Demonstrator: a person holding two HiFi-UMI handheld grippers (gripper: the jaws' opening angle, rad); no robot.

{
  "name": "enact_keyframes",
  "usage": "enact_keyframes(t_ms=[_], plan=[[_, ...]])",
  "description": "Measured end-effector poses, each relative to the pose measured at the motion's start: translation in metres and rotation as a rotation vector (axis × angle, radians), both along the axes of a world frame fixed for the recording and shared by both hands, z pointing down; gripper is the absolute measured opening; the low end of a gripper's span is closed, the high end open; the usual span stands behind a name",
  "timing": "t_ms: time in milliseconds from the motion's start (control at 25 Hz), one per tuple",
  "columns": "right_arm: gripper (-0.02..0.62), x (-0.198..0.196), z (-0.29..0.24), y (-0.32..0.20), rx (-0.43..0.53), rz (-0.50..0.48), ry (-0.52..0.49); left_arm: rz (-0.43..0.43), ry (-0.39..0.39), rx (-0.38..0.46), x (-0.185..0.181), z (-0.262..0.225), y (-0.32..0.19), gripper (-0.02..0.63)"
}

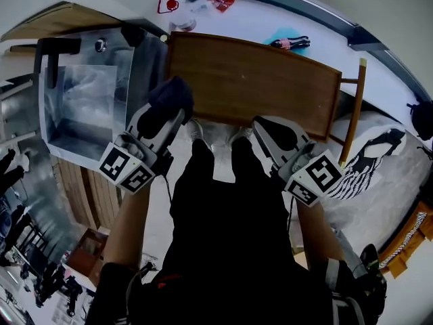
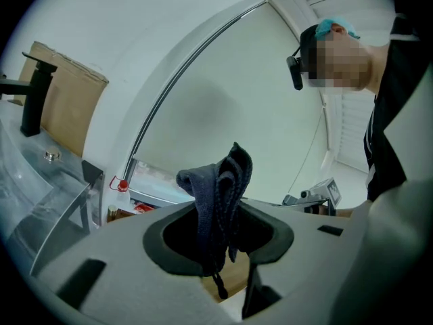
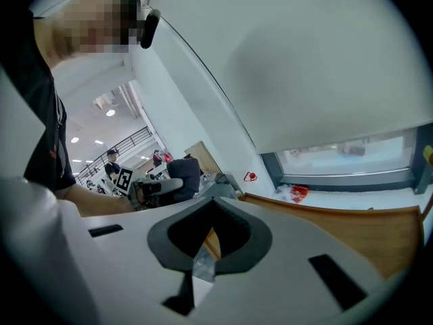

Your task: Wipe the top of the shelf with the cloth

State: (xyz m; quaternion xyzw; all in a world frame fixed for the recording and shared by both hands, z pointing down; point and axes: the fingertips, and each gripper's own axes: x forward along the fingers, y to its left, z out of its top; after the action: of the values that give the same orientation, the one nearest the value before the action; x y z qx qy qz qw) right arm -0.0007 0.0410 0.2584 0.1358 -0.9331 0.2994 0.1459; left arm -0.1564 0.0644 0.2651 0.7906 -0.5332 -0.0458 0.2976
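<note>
The brown wooden shelf top (image 1: 250,80) lies ahead of me, below both grippers. My left gripper (image 1: 169,110) is shut on a dark grey cloth (image 1: 173,93), held near the shelf's front left corner. In the left gripper view the cloth (image 2: 220,185) sticks up bunched from between the jaws, with wood (image 2: 235,280) just beneath. My right gripper (image 1: 272,133) hovers by the shelf's front edge, shut with nothing in it. The right gripper view shows the shelf's curved edge (image 3: 338,215) and the left gripper with the cloth (image 3: 184,175) off to the left.
A steel sink (image 1: 88,107) with a black tap (image 1: 57,46) adjoins the shelf on the left. A dark bottle (image 1: 291,43) and red packets (image 1: 222,0) lie beyond the shelf. A wooden post (image 1: 355,107) and a striped fabric (image 1: 369,156) stand at the right.
</note>
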Motion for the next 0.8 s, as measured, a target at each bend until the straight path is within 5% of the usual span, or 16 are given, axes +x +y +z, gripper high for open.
enact_keyframes(t_ms=[800], plan=[[0.004, -0.007, 0.080, -0.044, -0.061, -0.064, 0.048, -0.099, -0.083, -0.177, -0.046, 0.121, -0.059, 0.146]])
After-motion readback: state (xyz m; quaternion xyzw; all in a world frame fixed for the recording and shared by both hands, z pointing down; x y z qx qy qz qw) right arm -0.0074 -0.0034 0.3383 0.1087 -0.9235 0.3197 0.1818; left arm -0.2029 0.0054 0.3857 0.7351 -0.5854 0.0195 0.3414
